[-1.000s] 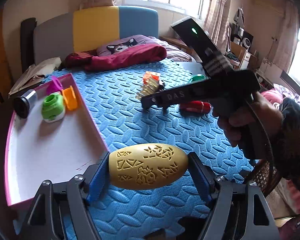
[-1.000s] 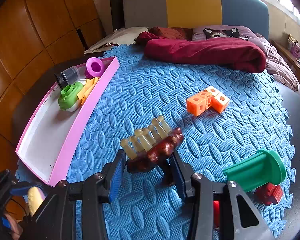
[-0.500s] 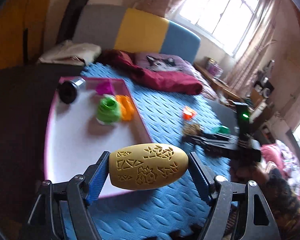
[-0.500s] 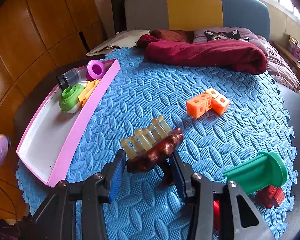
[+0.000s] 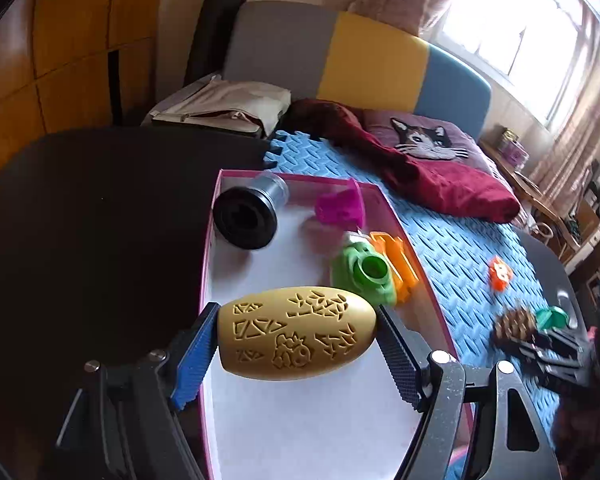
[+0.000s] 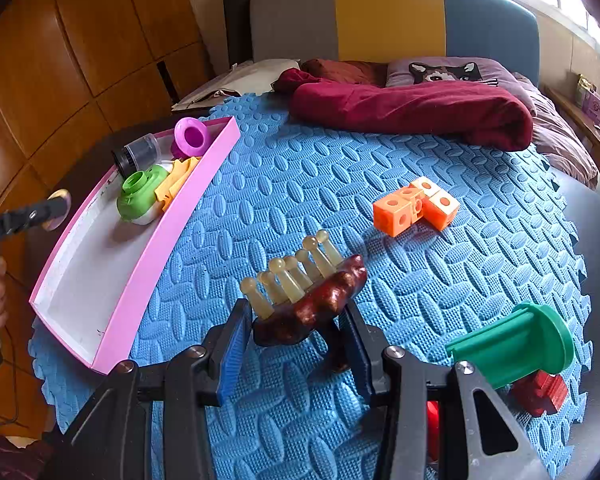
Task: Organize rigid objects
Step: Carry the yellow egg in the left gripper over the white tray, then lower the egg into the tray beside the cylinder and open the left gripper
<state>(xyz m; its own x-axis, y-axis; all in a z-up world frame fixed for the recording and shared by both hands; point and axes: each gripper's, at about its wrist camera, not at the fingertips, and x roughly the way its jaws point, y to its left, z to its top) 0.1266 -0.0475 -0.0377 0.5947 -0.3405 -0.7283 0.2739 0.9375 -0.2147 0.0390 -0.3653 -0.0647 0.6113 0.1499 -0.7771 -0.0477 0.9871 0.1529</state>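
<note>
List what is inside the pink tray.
Inside the pink tray: a black-and-clear cylinder, a magenta cup, a green-and-white piece, an orange piece. In the left wrist view, the held yellow egg covers part of the floor.

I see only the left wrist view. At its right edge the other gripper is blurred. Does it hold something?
Observer: Yes. In the right wrist view the right gripper is shut on a dark brown piece with a row of pale pegs standing on it.
Operator: What lies near it on the mat?
Observer: A green spool lies on its side on the blue mat, and a red block sits right beside its wide end.
Operator: And the orange thing further away?
Observer: It is several orange cubes with round holes, joined together, apart from everything else.
</note>
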